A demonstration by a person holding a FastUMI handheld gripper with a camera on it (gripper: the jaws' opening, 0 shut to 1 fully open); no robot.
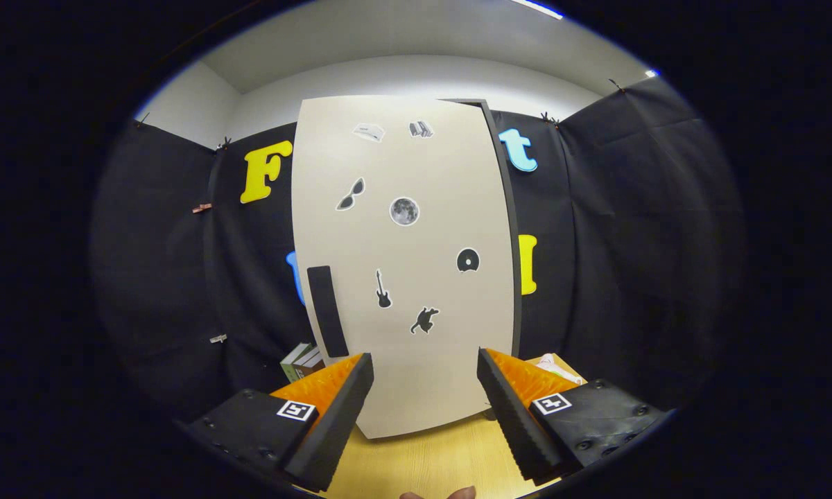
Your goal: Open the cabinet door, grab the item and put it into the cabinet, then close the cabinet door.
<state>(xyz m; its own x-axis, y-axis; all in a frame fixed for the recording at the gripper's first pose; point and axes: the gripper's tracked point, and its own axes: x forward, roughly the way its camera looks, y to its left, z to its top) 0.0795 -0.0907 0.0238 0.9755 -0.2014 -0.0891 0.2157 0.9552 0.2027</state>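
Observation:
A tall cream cabinet [405, 277] stands on the wooden table just ahead of my fingers, its door shut and dotted with small stickers. A dark vertical handle [327, 310] sits on the door's left side, a little above and beyond my left finger. My gripper [424, 378] is open, fingers spread wide with nothing between them but the lower part of the door. A green-and-white box [300, 362] lies on the table left of the cabinet, partly hidden behind my left finger. A pale crumpled item [549, 363] shows to the right of the cabinet, beyond my right finger.
The light wooden table [430, 461] runs under the fingers up to the cabinet's base. Black cloth walls close the booth behind and on both sides. A person's fingertips [440, 494] show at the near table edge.

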